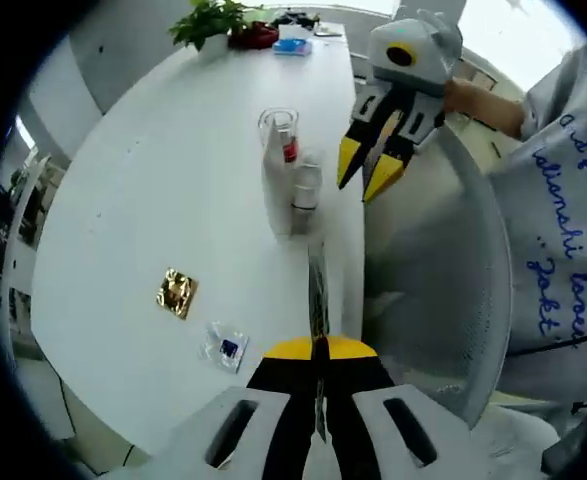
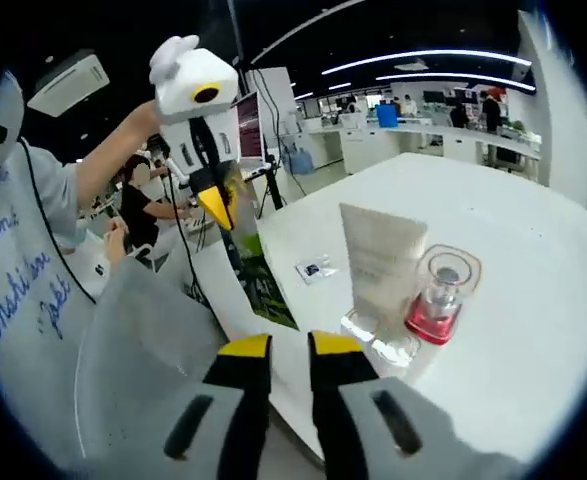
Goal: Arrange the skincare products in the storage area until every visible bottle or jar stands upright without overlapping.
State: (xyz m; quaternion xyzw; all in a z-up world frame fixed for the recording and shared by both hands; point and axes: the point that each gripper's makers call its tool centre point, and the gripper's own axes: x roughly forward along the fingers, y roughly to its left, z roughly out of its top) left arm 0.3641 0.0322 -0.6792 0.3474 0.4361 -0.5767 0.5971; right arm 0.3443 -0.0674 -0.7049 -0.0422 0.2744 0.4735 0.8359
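Note:
A white tube (image 1: 276, 185) stands upright on the white table (image 1: 143, 200), close beside a red-based clear bottle (image 1: 290, 152) and a small clear bottle (image 1: 306, 190). In the right gripper view the tube (image 2: 381, 265), the red bottle (image 2: 436, 300) and a low clear jar (image 2: 378, 335) cluster near the table edge. My left gripper (image 1: 318, 348) is shut on a thin flat packet (image 1: 316, 275), seen edge-on. Seen from the right, that gripper (image 2: 216, 205) holds the greenish packet (image 2: 258, 265) hanging off the table edge. My right gripper (image 2: 291, 348) is open and holds nothing; it hovers beside the bottles (image 1: 368, 172).
A gold sachet (image 1: 177, 293) and a small clear packet with a blue spot (image 1: 225, 347) lie flat on the table. A potted plant (image 1: 213, 22) and blue items (image 1: 293, 42) sit at the far end. A grey chair back (image 1: 443, 280) stands along the table's side.

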